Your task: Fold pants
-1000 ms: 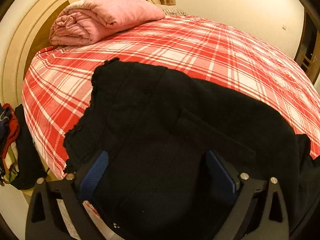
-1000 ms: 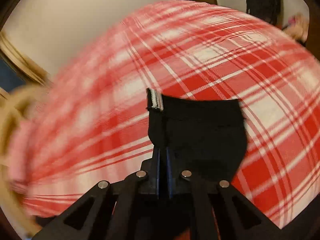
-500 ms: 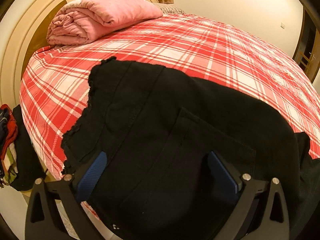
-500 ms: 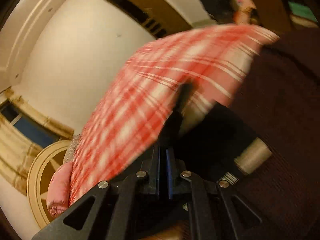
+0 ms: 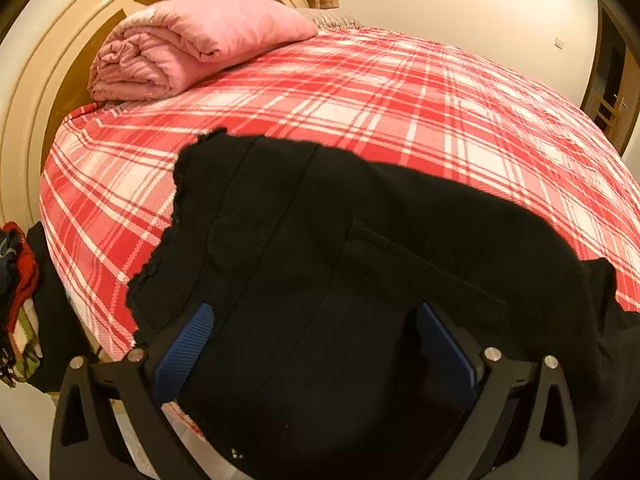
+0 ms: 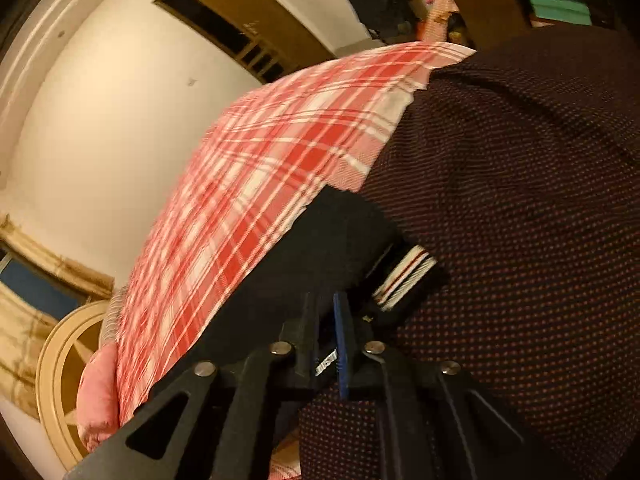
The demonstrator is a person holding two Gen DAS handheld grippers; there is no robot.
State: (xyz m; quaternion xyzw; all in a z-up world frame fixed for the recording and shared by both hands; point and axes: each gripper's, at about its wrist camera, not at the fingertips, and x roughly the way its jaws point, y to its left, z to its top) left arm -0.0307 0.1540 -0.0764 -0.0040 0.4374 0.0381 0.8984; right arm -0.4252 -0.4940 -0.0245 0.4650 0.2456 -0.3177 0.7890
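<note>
Black pants lie spread on the red plaid bed, waist end toward the near left edge. My left gripper is open just above them, blue pads either side of the fabric near a back pocket. In the right wrist view my right gripper is shut on a fold of the black pants, lifted and tilted beside the bed's edge. A striped band of fabric shows just right of the fingers.
A rolled pink blanket lies by the cream headboard. Clothes hang off the bed's left side. The person's dark dotted garment fills the right of the right wrist view.
My right gripper has swung up and rolled over with the pants leg, from above the bed to beside the person's body. The left gripper has barely moved.
</note>
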